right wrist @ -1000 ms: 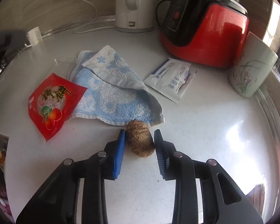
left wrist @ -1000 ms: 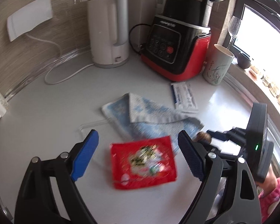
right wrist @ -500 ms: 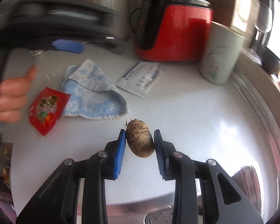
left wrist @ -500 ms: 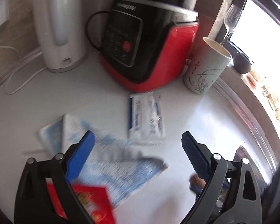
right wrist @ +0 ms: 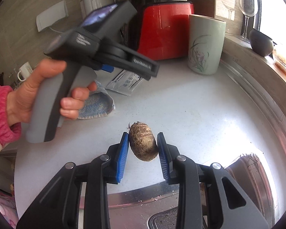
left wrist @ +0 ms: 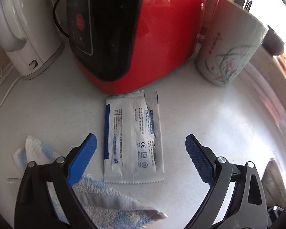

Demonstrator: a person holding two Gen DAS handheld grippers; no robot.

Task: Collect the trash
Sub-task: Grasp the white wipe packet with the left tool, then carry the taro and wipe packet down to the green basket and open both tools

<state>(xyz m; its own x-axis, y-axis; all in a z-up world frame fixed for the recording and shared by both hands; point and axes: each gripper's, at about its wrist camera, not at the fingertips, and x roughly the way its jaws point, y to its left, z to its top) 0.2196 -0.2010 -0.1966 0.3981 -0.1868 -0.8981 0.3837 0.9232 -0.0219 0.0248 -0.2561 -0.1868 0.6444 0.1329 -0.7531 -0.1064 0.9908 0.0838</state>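
The flat white and blue paper packet [left wrist: 132,141] on the worktop shows a "CE" mark. Its other small blue print is too tiny to read.

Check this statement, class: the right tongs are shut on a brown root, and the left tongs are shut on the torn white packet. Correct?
Not quite. The left tongs are open above the torn white packet, as the left wrist view shows. The right tongs are indeed shut on the brown root.

L. black two-finger gripper w/ blue pads [left wrist: 141,158]: jaws wide apart, angled down. R. black gripper [right wrist: 143,148]: jaws clamped. Bare L. hand [right wrist: 38,95] grips grey handle.
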